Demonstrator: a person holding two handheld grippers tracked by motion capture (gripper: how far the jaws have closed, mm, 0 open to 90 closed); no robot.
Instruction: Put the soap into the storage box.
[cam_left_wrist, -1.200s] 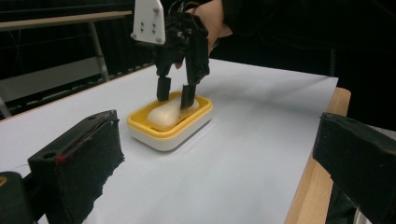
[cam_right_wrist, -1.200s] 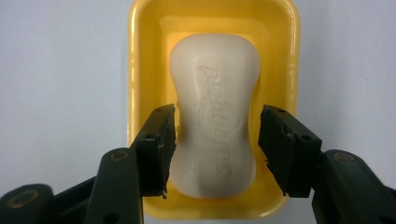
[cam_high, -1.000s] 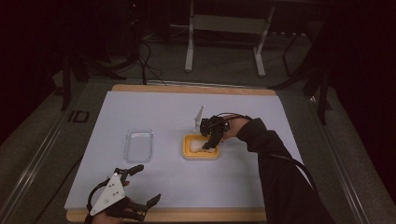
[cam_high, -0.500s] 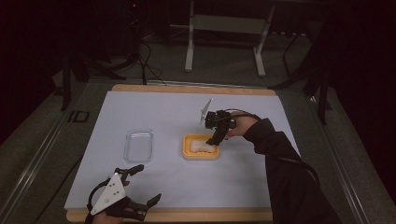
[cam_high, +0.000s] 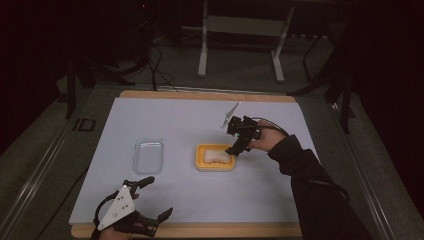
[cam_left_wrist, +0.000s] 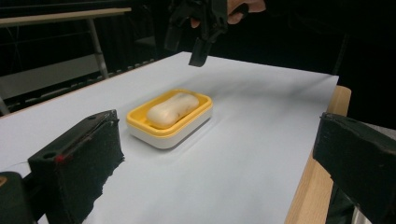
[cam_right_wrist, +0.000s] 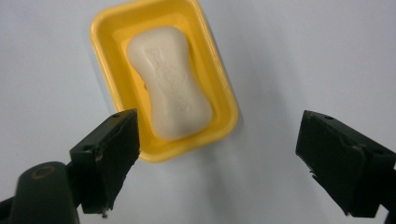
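Yellow soap dish (cam_high: 215, 164) mid-table, right claw (cam_high: 235, 148) open above

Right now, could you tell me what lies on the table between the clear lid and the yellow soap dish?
Nothing: in the high view, only bare white table cover separates the clear lid from the soap dish.

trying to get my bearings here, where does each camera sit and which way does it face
High view: fixed above the person's side of the table, looking forward and down; shows both forearms, the left gripper and the right gripper.
Left gripper view: rides the left gripper low by the near edge, looking across at the soap dish; its own open jaws frame it.
Right gripper view: rides the right gripper, looking down on the soap between its own open jaws.
Shared: all three show the soap in the yellow dish.
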